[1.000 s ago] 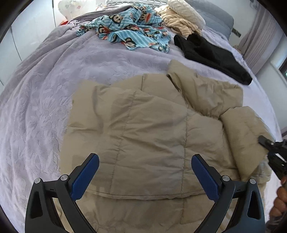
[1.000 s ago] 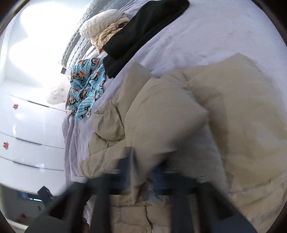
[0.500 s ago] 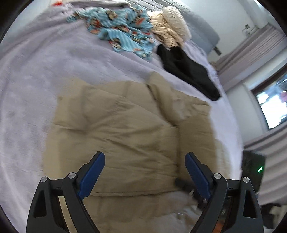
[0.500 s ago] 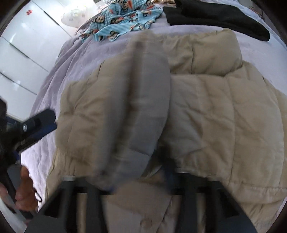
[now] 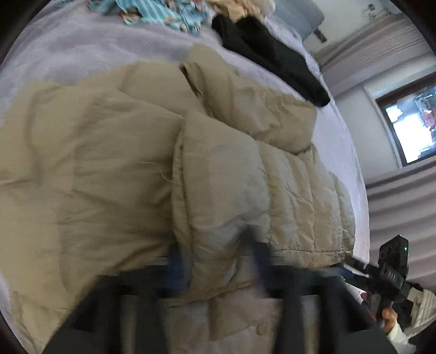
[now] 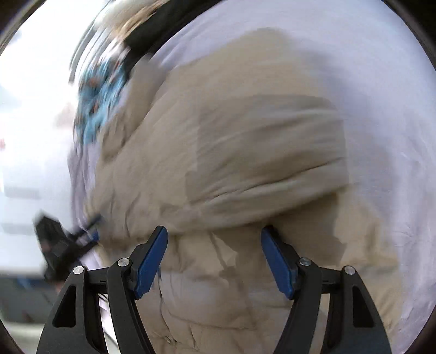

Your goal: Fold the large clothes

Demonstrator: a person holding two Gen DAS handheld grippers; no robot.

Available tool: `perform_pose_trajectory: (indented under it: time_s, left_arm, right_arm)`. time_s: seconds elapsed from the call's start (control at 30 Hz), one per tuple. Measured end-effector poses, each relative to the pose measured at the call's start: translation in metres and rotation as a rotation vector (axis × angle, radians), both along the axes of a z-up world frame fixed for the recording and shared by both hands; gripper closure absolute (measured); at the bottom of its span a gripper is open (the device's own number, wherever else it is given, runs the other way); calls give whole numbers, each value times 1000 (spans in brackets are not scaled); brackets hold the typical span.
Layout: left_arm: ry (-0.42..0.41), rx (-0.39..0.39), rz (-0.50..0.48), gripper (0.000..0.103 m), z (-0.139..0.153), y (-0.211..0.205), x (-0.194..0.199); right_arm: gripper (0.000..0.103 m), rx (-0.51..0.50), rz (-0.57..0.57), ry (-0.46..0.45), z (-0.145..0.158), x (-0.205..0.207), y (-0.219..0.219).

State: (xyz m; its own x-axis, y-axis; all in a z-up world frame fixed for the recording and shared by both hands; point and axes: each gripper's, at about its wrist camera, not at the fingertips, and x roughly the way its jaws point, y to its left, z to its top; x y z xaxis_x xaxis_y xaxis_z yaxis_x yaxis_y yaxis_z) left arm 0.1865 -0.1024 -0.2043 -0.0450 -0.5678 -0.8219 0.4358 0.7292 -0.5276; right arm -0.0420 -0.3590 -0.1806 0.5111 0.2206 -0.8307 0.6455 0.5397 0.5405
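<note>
The padded jacket, tan and quilted, lies spread across the near half of a bed covered with a lilac blanket, one sleeve folded over its body. The left gripper has just been closing and now pinches a puffy fold of that sleeve between its blurred jaws. The right gripper stands with its blue pads wide apart just above the jacket's near edge, pressing on nothing; in the left view it shows at the bed's right side, held in a hand. Farther up the bed lie a black garment, a blue patterned cloth and a cream knit. Curtains and a window stand to the right.
</note>
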Motion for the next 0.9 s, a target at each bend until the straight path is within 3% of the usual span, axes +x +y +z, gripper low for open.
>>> perform_pose_trajectory:
  time_s: [0.03, 0.07, 0.1, 0.17, 0.23, 0.3, 0.4, 0.47, 0.53, 0.57, 0.6, 0.73, 0.9]
  left_arm:
    - [-7, 2, 2, 88, 2, -2, -2]
    - [-24, 2, 6, 89, 6, -4, -4]
    - [-51, -5, 9, 91, 13, -4, -6]
    - [-93, -23, 14, 91, 26, 4, -11]
    - [-129, 0, 29, 91, 31, 18, -14]
    - [-140, 62, 33, 91, 17, 28, -12]
    - [-121, 107, 32, 91, -3, 34, -9]
    - [-107, 107, 37, 91, -4, 36, -8]
    - [-124, 119, 51, 86, 3, 37, -9]
    - [-138, 134, 56, 78, 6, 40, -9]
    - [-182, 182, 78, 77, 16, 48, -9]
    - [-266, 245, 131, 77, 40, 73, -4]
    - [-292, 192, 139, 77, 68, 72, -3]
  right_arm:
    - [29, 26, -54, -32, -1, -8, -13]
    - [38, 37, -92, -56, -1, -11, -20]
    - [67, 38, -130, -82, 1, -14, -28]
    - [96, 29, -172, -89, -1, -12, -38]
    - [96, 30, -167, -126, 2, -5, -39]
    - [97, -7, -95, -129, 3, 14, -25]
    - [97, -67, -14, -75, -5, 32, -8]
    - [97, -59, -19, -35, -21, 34, -6]
    - [97, -34, -46, -40, -28, 33, -7]
    - [97, -31, -50, -43, -28, 32, -8]
    - [97, -38, -46, -40, -26, 33, -7]
    - [92, -35, 1, 0, -15, 35, -8]
    - [89, -13, 127, 28, 7, 23, 15]
